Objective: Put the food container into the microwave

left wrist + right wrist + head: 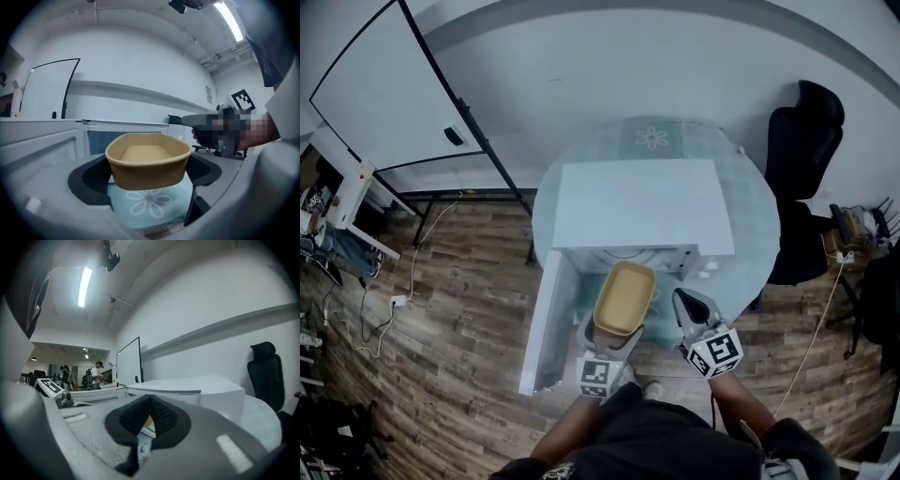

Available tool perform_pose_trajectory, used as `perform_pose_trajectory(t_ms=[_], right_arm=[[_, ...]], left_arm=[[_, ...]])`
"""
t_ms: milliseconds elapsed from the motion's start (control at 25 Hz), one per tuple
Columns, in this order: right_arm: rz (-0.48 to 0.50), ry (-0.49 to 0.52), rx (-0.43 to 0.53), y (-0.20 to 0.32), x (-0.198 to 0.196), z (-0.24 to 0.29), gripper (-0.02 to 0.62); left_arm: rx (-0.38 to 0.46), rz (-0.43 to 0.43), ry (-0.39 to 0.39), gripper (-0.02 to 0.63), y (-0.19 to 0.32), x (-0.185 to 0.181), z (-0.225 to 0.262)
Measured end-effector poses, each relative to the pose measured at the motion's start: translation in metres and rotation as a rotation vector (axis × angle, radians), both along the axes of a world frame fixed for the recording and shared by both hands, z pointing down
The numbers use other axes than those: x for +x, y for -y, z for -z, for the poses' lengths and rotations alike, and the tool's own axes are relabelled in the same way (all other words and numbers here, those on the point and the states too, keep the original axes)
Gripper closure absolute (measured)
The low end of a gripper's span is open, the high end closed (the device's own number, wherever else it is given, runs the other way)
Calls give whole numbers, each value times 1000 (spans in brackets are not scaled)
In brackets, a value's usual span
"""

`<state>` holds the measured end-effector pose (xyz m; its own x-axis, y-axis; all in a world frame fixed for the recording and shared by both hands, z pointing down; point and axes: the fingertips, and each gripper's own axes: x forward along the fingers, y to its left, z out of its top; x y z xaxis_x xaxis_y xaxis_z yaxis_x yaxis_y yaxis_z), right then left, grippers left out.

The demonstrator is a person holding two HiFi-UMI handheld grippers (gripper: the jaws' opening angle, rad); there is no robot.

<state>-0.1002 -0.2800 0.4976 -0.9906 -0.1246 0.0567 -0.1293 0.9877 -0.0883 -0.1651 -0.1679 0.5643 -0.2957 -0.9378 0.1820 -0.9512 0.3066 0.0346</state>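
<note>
Food container [148,161], tan and empty, clamped level between the pads of the left gripper [149,172], jaws spread wide to take its full width, one black pad [96,176] pressed on each side wall. Hanging clear above the flowered tablecloth [149,202] under the jaws. Straight ahead of those jaws, the white microwave [637,211], front open, door [542,323] swung out to the jaws' left. Far end of the container right at that opening in the head view. Over to the right of the left jaws, the right gripper [149,414], pads closed together at the tips, nothing pinched between them, just a sliver of tan showing beyond. Microwave's white body ahead and a touch right of those closed jaws.
</note>
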Motion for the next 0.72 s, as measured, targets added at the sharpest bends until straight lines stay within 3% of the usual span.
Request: perform_pose_trajectory(t_ms=[400,720], right_arm=[[12,-87,2,3,-43,-31,594],[43,-125,-25,5,-62,-55,594]], left_arm=[[-3,1,-29,108,7,-43,-25],[-31,23,-60,108,18,-57,-46]])
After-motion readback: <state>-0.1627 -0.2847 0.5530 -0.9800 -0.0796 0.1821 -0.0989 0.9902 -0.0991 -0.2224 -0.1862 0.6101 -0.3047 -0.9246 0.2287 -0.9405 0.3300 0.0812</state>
